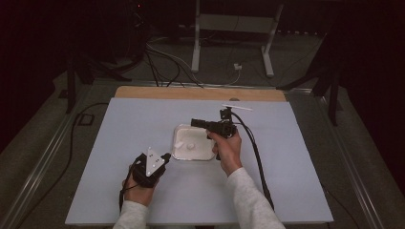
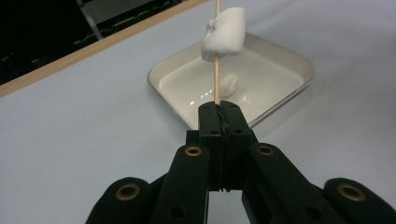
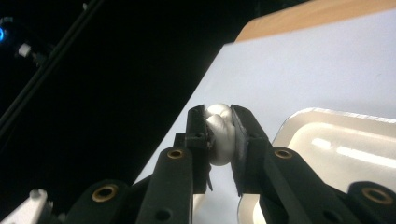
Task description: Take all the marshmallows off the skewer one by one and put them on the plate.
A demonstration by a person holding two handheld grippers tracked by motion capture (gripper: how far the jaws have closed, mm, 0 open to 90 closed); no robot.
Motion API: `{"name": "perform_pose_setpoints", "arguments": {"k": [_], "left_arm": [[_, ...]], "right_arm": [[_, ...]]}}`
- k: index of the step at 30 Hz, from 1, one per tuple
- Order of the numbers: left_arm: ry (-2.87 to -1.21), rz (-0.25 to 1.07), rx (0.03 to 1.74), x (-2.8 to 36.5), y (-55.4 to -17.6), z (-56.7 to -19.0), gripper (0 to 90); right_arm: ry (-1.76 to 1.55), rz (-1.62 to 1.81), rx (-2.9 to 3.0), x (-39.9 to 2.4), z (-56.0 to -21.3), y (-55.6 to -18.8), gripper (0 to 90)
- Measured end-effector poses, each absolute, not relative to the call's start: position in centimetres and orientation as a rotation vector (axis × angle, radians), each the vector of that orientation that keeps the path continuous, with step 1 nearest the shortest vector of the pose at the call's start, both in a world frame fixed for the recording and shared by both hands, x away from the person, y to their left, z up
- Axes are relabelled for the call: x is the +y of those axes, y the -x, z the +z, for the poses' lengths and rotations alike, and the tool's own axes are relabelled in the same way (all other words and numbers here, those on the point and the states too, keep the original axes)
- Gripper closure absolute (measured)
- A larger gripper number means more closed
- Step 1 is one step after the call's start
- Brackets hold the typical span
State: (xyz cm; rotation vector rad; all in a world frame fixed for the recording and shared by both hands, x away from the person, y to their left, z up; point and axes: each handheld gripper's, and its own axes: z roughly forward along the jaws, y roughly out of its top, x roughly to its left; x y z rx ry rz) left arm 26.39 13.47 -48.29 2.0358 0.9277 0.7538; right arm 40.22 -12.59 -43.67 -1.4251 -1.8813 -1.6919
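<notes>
My left gripper [image 2: 219,108] is shut on a thin wooden skewer [image 2: 216,70] that stands upright with a white marshmallow [image 2: 224,38] speared on it. In the high view this gripper [image 1: 165,156] rests at the tray's near left corner. A shallow white tray [image 1: 206,153] lies mid-table and holds one more marshmallow [image 1: 190,145], seen as the marshmallow [image 2: 229,84] behind the skewer. My right gripper [image 3: 220,122] is shut on a squeezed white marshmallow [image 3: 220,133]. In the high view it [image 1: 195,122] hovers over the tray's far edge, pointing left.
The pale table top [image 1: 124,124] has a wooden strip [image 1: 200,93] along its far edge. A white stick-like item [image 1: 237,107] lies near that edge. Cables [image 1: 255,152] trail from the right gripper. Beyond the table stand a metal frame [image 1: 231,43] and floor cables.
</notes>
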Motion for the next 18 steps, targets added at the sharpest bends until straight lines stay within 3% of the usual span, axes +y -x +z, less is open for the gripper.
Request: {"name": "perform_pose_setpoints", "arguments": {"k": [4,10,14,15,18], "left_arm": [[-1.969,0.718,0.988,14.7,-26.7,-48.3,90.0],[-1.955,0.712,0.983,14.1,-26.6,-48.0,90.0],[-1.938,0.703,0.994,14.3,-26.7,-47.9,90.0],[-1.938,0.701,0.997,14.3,-26.8,-47.9,90.0],[-1.932,0.698,0.999,14.2,-26.8,-47.9,90.0]], "right_arm": [[1.439,-1.707,-1.953,-14.4,-42.3,-40.6,77.4],[1.473,-1.579,-2.159,-13.3,-43.6,-40.3,72.7],[1.505,-1.441,-2.267,-12.4,-45.3,-40.4,64.9],[1.518,-1.403,-2.300,-12.1,-45.8,-40.5,58.7],[1.532,-1.386,-2.309,-12.0,-46.1,-40.5,50.8]]}}
